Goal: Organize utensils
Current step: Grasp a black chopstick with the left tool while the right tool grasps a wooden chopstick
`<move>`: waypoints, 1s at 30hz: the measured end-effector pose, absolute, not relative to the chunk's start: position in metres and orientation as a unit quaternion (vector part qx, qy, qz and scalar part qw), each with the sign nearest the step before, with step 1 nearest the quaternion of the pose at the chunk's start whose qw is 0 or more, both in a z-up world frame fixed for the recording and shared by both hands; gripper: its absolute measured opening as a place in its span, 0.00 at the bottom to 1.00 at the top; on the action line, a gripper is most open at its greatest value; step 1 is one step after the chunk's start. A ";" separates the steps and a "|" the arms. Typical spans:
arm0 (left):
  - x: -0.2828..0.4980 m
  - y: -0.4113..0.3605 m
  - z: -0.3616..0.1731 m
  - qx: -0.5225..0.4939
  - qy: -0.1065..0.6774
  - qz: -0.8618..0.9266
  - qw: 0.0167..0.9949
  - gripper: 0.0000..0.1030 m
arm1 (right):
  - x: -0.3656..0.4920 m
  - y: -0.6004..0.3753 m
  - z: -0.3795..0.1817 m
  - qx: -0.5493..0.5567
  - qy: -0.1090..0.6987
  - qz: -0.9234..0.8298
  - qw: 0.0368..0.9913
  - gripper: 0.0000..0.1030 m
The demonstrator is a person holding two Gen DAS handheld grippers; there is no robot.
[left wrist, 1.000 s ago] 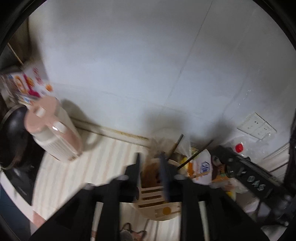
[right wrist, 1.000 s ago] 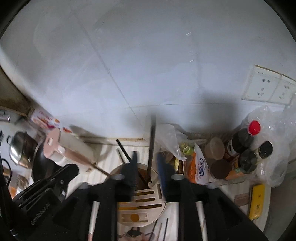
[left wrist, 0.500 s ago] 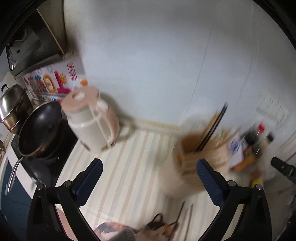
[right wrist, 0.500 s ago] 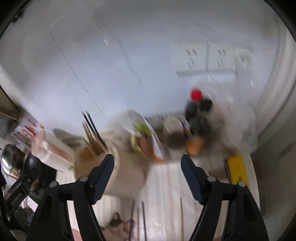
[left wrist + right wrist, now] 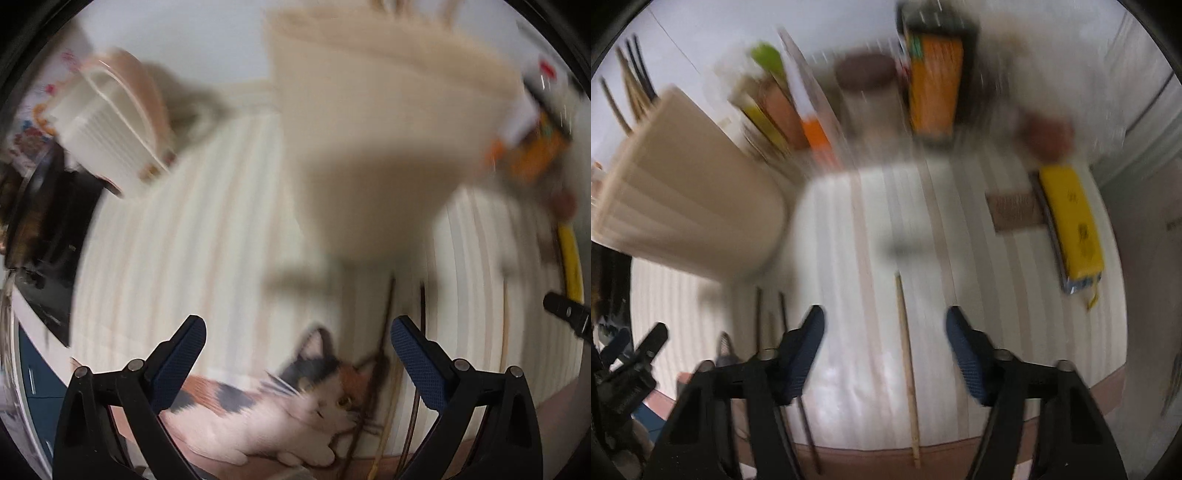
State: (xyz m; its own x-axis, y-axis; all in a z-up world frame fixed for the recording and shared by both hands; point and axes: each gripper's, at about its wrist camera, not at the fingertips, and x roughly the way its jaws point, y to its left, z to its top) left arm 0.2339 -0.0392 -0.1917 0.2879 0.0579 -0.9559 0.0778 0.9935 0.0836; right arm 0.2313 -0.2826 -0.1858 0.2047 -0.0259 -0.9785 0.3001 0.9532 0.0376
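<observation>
Left wrist view first: the left claw hangs released and empty over the striped counter, its jaws drawing in a touch with nothing between them; beyond it, far and blurred, stands the beige utensil holder; a cat picture lies on the mat near the claw, and dark chopsticks lie just right of it. In the right wrist view the holder sits at far left with sticks already upright in it; two dark chopsticks lie near the left jaw; a pale wooden chopstick lies lengthwise between the jaws of the right claw, which is closing but not yet pressing on it. The chopstick looks light, stiff and thin, likely to roll or slip on the smooth mat; I would pinch it near the middle so it stays balanced. At far right lies a yellow packet.
</observation>
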 end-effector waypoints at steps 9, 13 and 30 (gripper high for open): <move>0.220 -0.068 -0.263 0.090 0.662 -0.054 0.742 0.39 | 0.200 -0.290 -0.238 0.113 0.666 -0.098 0.731 0.30; 0.218 -0.077 -0.269 0.106 0.659 -0.062 0.742 0.32 | 0.195 -0.290 -0.247 0.119 0.673 -0.105 0.722 0.30; 0.220 -0.029 -0.265 0.053 0.661 -0.013 0.748 0.03 | 0.171 -0.270 -0.283 0.094 0.690 -0.110 0.709 0.07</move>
